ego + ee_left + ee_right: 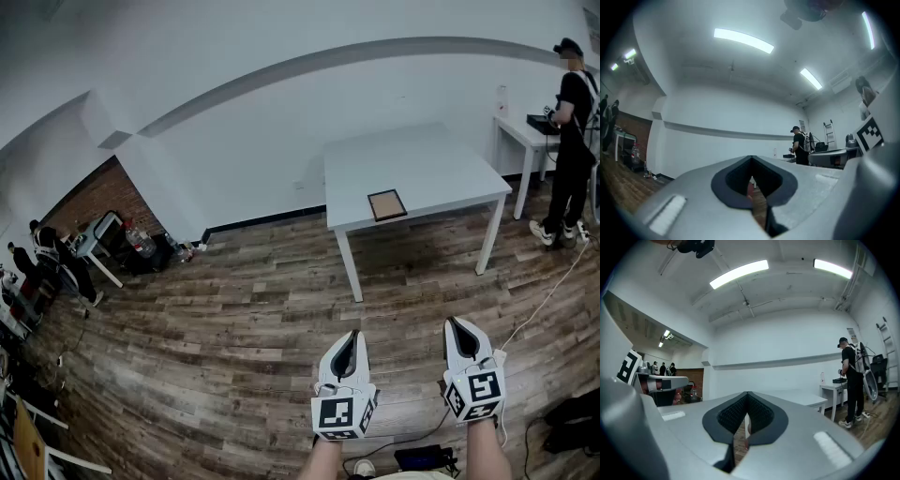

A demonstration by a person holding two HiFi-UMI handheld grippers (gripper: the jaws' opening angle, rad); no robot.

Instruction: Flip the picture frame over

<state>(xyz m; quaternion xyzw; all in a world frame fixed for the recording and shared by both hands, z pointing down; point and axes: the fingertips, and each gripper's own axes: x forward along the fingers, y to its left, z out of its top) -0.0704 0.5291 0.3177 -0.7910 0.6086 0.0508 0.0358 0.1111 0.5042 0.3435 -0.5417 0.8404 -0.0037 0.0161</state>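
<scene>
Findings at this moment:

1. Position. The frame (387,204) lies flat on the white desk (441,169), close to its near edge and toward the left front corner. Nothing else shows on that desk. We stand well apart from it, with bare wooden floor (234,319) between. A person (570,141) works at a second table to the right, clear of our path.

2. Tools. The left tool (352,336) and the right tool (457,324) are held side by side, low in the head view, aimed roughly level toward the desk. Each gripper view shows the tips meeting, left (751,158) and right (747,393), with nothing between them. Both are clenched and empty.

3. Status. We judge the task not begun; the approach comes first.

4. Handling. The frame looks thin, flat and rigid, with a dark border round a brown panel. We cannot tell which face is up, or whether it is glazed. We judge it light but liable to crack or scuff if dropped, so it should be turned low over the desk.

5. Grip. Lying flush, it offers no gap underneath. We recommend taking it by the border rail nearest the desk edge, where a jaw can reach below, or tilting one rail up with one tool and pinching it with the other. The smooth desk may let it slide.
</scene>
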